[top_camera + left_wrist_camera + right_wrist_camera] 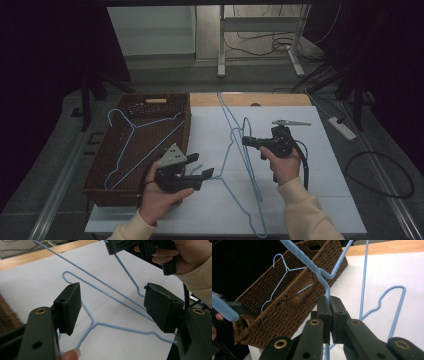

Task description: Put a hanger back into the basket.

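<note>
- The desk (320,170) is carrying everything: the basket (107,145) is sitting at its left edge, and the blue wire hangers are lying across its middle.
- The basket is already holding one hanger (131,127), lying flat across it, so the next one is probably wanting the same flat lie beside or on top of it.
- The held hanger (322,275) is standing tilted over the middle of the desk, its upper wire off the surface. Its lower end is crossing another hanger (398,287), and I cannot tell whether the two are hooked together.
- The right gripper (329,305) is pinching the held hanger's wire, fingers closed tight on it. A thin wire can swivel in such a pinch, so the wrist should be turning slowly.
- The left gripper (112,307) is hovering near the basket's right wall with its fingers wide apart and nothing between the pads. Hanger wire is showing on the desk beyond them.
- Judging from this, the left fingers should be closing on the low end of the held hanger, steadying it and shaking it free of the other one.
- Both hands should then be carrying it level over the basket rim, since a dragging end could snag the weave.
</note>
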